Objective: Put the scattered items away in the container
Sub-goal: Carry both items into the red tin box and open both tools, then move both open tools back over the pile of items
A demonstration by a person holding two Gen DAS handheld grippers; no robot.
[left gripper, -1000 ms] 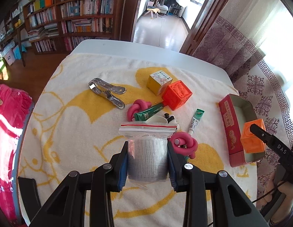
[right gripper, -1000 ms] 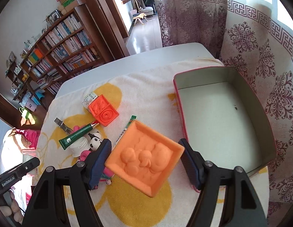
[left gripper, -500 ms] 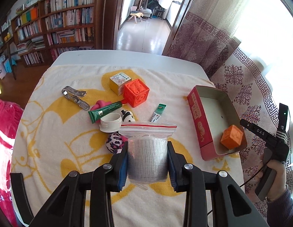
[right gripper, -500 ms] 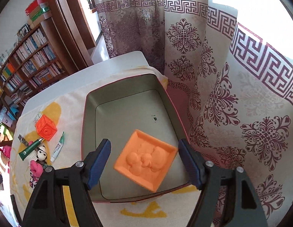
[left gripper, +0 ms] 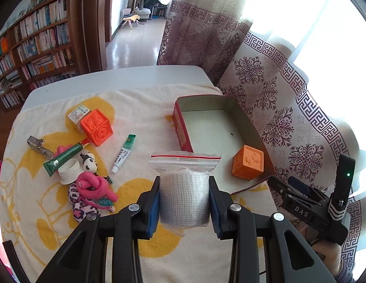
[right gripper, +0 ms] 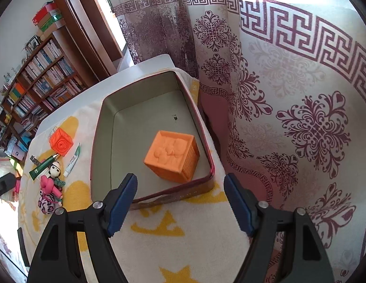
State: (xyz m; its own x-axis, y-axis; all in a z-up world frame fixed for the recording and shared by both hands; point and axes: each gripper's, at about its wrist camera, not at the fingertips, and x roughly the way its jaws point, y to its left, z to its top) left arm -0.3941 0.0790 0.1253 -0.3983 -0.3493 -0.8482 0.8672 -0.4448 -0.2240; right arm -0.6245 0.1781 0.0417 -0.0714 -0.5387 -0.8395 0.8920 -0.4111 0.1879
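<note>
My left gripper [left gripper: 184, 197] is shut on a zip bag with a white gauze roll [left gripper: 184, 195], held above the towel just left of the red tin [left gripper: 181, 129]. The tin [right gripper: 98, 141] stands open at the table's right edge. A light orange cube [right gripper: 172, 156] lies inside its near end, also seen as the cube [left gripper: 248, 162] in the left wrist view. My right gripper [right gripper: 180, 202] hangs open just in front of the tin's near wall, with nothing between its fingers.
Scattered on the yellow-and-white towel [left gripper: 140, 108] are a darker orange cube [left gripper: 96, 127], a small box [left gripper: 78, 114], a white tube [left gripper: 124, 153], a green tube [left gripper: 65, 156], a panda figure [left gripper: 89, 162], a pink knot toy [left gripper: 93, 185] and a metal clip [left gripper: 39, 145]. A patterned curtain [right gripper: 289, 118] hangs right of the tin.
The right gripper carried the light orange cube over the tin, let it go inside and drew back open. The left gripper moved right toward the tin with the gauze bag.
</note>
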